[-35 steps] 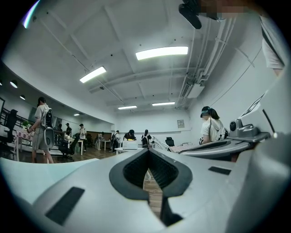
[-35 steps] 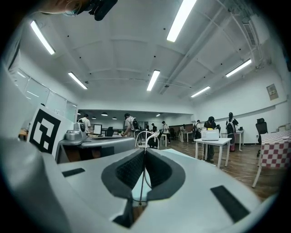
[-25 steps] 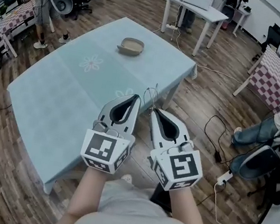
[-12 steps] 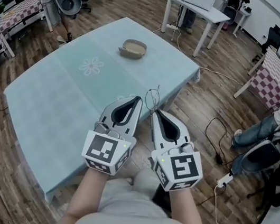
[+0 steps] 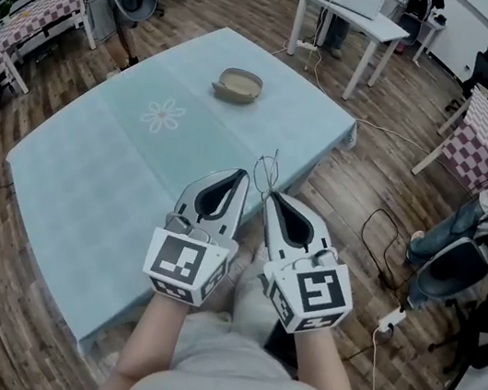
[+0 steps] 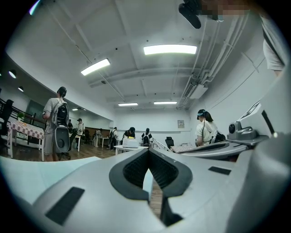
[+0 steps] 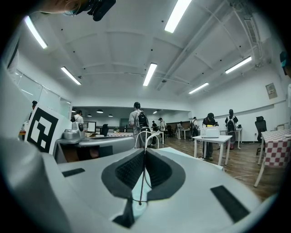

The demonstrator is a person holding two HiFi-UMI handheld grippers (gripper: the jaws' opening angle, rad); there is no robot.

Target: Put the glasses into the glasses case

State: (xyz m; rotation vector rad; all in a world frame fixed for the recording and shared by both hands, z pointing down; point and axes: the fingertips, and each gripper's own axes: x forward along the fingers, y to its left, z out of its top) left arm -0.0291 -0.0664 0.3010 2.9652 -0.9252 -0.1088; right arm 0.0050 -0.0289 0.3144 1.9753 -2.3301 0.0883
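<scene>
Wire-framed glasses (image 5: 268, 170) are pinched by a thin frame part between the pressed-together jaws of the right gripper (image 5: 269, 194), with the wire loops rising above the tips. This grip probably suits carrying. The left gripper (image 5: 239, 173) is closed on nothing and held just beside it. The beige glasses case (image 5: 237, 85), apparently open, lies on the far part of the pale blue table (image 5: 116, 176), well apart. Wood floor, desks and people surround the table.
</scene>
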